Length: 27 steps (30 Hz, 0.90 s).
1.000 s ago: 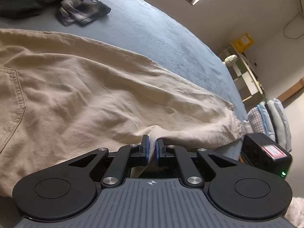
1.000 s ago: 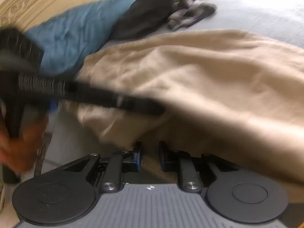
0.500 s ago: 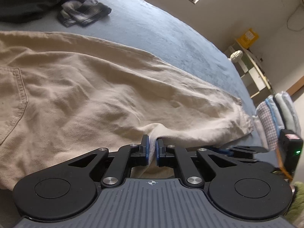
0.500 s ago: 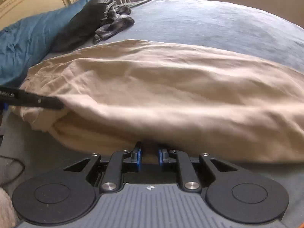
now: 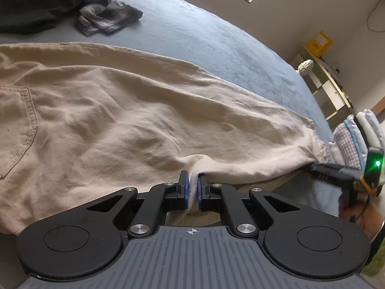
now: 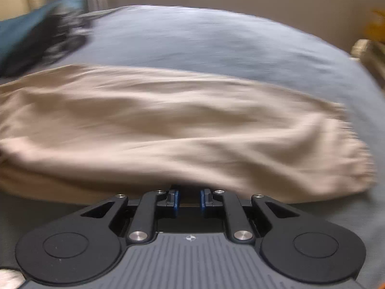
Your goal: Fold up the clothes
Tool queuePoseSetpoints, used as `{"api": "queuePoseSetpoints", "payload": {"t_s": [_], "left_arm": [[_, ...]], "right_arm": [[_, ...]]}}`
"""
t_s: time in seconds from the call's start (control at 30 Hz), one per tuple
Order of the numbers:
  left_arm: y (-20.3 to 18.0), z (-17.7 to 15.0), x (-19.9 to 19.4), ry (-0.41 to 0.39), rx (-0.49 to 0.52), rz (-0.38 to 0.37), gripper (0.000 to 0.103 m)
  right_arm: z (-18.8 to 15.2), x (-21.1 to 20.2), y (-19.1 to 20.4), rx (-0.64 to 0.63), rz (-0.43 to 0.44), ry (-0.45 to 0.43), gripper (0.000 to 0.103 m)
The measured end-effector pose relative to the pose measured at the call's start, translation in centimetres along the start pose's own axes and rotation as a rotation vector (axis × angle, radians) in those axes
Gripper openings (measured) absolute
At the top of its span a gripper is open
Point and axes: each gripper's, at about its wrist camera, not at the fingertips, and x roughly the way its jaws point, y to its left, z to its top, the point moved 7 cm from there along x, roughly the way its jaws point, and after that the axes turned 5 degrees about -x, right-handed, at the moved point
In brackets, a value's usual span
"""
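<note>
Khaki trousers (image 5: 134, 120) lie spread across the blue-grey bed cover (image 5: 216, 38), filling the left and middle of the left wrist view. At bottom centre the left gripper (image 5: 191, 187) is clenched on a pinch of the trousers' near edge. In the blurred right wrist view the right gripper (image 6: 189, 198) sits at the trousers' near edge, jaws slightly apart; I cannot tell whether cloth is between them. Crumpled plaid cloth (image 5: 105, 16) lies upper left; folded laundry (image 5: 356, 137) is stacked at right.

- Beyond the tan trousers (image 5: 134, 120), the blue bed (image 5: 216, 38) lay open.
- A plaid garment (image 5: 105, 16) blocked its far corner; folded stack (image 5: 356, 134) crowded the edge.
</note>
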Motion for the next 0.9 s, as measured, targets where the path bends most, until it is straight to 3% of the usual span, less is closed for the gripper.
{"api": "queuePoseSetpoints", "payload": {"t_s": [0.1, 0.23, 0.4, 0.53, 0.67, 0.73, 0.8, 0.87, 0.9], "left_arm": [[0.2, -0.2, 0.1, 0.004, -0.005, -0.001, 0.005], [0.2, -0.3, 0.1, 0.008, -0.003, 0.001, 0.005], [0.3, -0.3, 0.2, 0.015, 0.001, 0.001, 0.006], [0.1, -0.5, 0.4, 0.022, 0.028, 0.014, 0.007], [0.3, -0.7, 0.7, 0.026, 0.027, 0.036, 0.009], [0.3, -0.7, 0.8, 0.025, 0.017, 0.043, 0.01], [0.4, -0.8, 0.7, 0.021, 0.002, 0.048, 0.012], [0.4, -0.9, 0.5, 0.016, -0.007, 0.058, 0.016], [0.4, -0.9, 0.3, 0.009, -0.009, 0.066, 0.018]], "right_arm": [[-0.5, 1.2, -5.1, 0.103, -0.093, 0.006, 0.015], [-1.2, 1.3, -10.7, 0.305, -0.119, -0.006, 0.015], [-0.9, 1.3, -13.1, 0.363, -0.103, -0.035, 0.015], [-2.6, 1.7, -15.4, 0.379, -0.143, 0.045, 0.015], [-4.5, -0.2, -18.9, 0.597, -0.075, 0.022, 0.018], [-5.5, -0.8, -20.7, 0.767, 0.04, -0.025, 0.018], [-6.6, -1.2, -22.2, 0.942, 0.145, -0.061, 0.029], [-7.8, -1.0, -23.3, 1.064, 0.182, -0.062, 0.04], [-8.3, -1.0, -23.8, 1.11, 0.174, -0.064, 0.04]]}}
